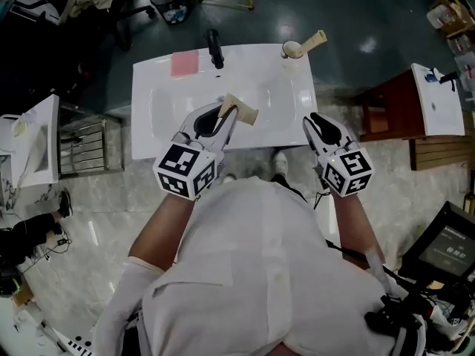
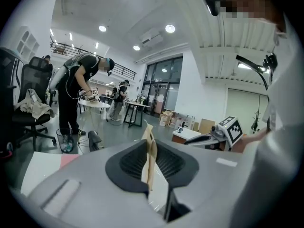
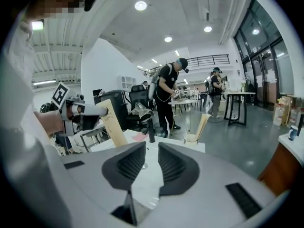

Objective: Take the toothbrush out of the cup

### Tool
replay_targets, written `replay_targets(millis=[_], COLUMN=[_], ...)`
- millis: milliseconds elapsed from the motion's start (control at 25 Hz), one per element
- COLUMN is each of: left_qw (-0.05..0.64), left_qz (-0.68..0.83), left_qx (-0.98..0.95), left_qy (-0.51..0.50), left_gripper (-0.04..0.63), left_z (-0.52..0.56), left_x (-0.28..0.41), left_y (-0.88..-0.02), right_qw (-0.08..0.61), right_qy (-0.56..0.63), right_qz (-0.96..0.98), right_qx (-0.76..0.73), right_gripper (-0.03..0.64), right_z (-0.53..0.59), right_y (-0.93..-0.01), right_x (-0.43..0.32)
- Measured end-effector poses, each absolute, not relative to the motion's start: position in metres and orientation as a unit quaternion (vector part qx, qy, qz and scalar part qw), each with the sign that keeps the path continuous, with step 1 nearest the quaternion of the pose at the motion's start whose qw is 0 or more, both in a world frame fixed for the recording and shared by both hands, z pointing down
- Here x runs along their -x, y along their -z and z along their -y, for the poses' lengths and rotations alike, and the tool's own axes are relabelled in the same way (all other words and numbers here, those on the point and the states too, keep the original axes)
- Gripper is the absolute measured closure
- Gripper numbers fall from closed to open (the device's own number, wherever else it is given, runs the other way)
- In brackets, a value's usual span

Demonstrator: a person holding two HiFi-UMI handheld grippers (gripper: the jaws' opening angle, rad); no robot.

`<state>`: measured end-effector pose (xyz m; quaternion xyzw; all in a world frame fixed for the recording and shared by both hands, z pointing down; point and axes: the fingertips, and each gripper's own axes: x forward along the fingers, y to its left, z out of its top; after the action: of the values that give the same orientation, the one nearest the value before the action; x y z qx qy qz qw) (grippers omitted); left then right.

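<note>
The fingers (image 2: 135,163) of the left gripper (image 1: 228,113) were clamped on the toothbrush (image 1: 245,112), a flat tan piece. It was out of the cup and held over the middle of the white basin (image 1: 159,128). The fingers (image 3: 130,164) of the right gripper (image 1: 313,121) stood apart with nothing between them, above the front right edge of the basin. The cup (image 1: 292,49) sat on the back right rim, with a second toothbrush (image 1: 315,40) leaning in it. A black tap (image 1: 215,49) and a pink pad (image 1: 185,63) were at the back rim. Around was a dark floor. Another basin (image 1: 438,102) was at the right. People (image 2: 78,91) stood at tables in a bright hall.
</note>
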<state>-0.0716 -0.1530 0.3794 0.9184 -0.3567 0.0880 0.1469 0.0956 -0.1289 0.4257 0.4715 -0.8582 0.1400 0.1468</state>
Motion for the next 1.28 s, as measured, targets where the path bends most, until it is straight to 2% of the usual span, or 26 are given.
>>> replay_targets(millis=[560, 960, 1280], left_qw=[0.145, 0.155, 0.163], left_qz=[0.338, 0.37, 0.387], left_qx=[-0.925, -0.91, -0.901], left_qy=[-0.099, -0.106, -0.106], left_gripper=[0.543, 0.543, 0.543], left_z=[0.116, 0.136, 0.145], left_x=[0.103, 0.081, 0.051], left_y=[-0.395, -0.395, -0.395], right_qw=[0.142, 0.134, 0.133], right_qy=[-0.146, -0.135, -0.131], right_qz=[0.839, 0.844, 0.851], right_qx=[-0.504, -0.502, -0.491], right_gripper=[0.535, 0.534, 0.501], right_z=[0.112, 0.187, 0.245], right_y=[-0.438, -0.432, -0.437], right_x=[-0.076, -0.123, -0.158])
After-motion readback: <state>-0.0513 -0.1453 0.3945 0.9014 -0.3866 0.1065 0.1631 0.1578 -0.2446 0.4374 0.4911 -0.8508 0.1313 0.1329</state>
